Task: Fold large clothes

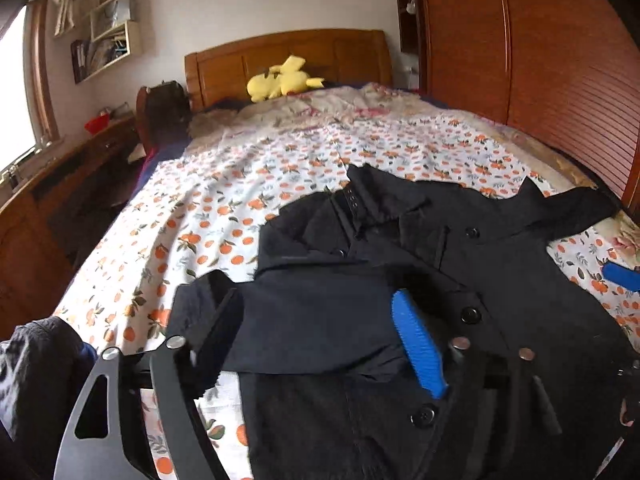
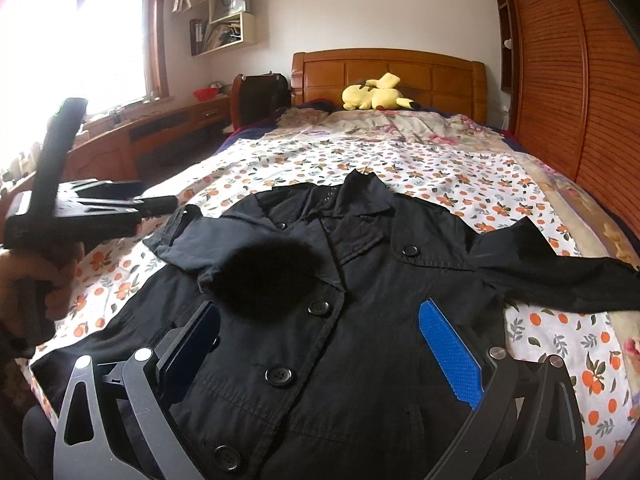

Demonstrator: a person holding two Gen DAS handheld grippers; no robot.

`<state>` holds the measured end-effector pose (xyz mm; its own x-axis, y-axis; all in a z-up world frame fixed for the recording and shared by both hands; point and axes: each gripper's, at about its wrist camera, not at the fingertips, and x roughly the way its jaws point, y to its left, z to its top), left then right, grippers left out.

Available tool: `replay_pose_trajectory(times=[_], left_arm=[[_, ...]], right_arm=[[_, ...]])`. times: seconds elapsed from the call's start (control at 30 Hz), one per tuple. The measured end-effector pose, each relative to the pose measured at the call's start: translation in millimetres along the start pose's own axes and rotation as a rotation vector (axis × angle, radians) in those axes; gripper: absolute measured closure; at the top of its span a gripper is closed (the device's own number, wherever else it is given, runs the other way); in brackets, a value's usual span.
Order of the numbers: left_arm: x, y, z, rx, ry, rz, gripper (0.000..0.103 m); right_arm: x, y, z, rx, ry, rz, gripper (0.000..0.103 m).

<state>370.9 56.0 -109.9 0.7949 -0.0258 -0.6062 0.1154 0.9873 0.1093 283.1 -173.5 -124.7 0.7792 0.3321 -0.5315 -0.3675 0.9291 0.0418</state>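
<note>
Black coat [image 2: 360,320] lies face up on bed [image 2: 400,160], collar toward headboard, front buttoned with large black buttons. One sleeve folded across the chest, cuff near centre; other sleeve stretched sideways over the orange-print sheet. Fabric lightly creased.

Left gripper [image 1: 320,332]: dark grey slotted arms, silver rivets, ridged blue pads.
Right gripper [image 2: 320,344]: same grey arms, textured blue pads, silver rivets.

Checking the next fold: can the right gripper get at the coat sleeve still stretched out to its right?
Probably yes. The right gripper hovers over the coat front with jaws open and empty, and the outstretched sleeve lies flat on the bedspread with nothing covering it.
</note>
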Motion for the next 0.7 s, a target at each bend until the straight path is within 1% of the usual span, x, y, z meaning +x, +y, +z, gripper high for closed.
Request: replay_pose_trajectory(times=[0.07, 0.17, 0.27, 0.33, 0.47, 0.57, 0.7], left_arm=[[-2, 9, 2, -0.006, -0.004, 0.018, 0.022], [5, 28, 2, -0.047, 0.002, 0.045, 0.017], [18, 53, -2, -0.083, 0.025, 0.079, 0.016], [33, 72, -8, -0.095, 0.052, 0.123, 0.016], [65, 108, -25, -0.152, 0.119, 0.163, 0.016], [86, 129, -38, -0.176, 0.163, 0.196, 0.016], [110, 148, -57, -0.204, 0.218, 0.221, 0.016]], right_arm=[[2, 2, -1, -0.003, 0.004, 0.001, 0.006], [5, 6, -2, -0.011, 0.009, 0.006, 0.006], [8, 8, -3, -0.016, 0.014, 0.009, 0.006], [10, 10, -4, -0.021, 0.019, 0.009, 0.006], [16, 14, -6, -0.029, 0.033, 0.012, 0.006], [20, 16, -8, -0.032, 0.041, 0.014, 0.006], [26, 18, -9, -0.038, 0.054, 0.016, 0.006]])
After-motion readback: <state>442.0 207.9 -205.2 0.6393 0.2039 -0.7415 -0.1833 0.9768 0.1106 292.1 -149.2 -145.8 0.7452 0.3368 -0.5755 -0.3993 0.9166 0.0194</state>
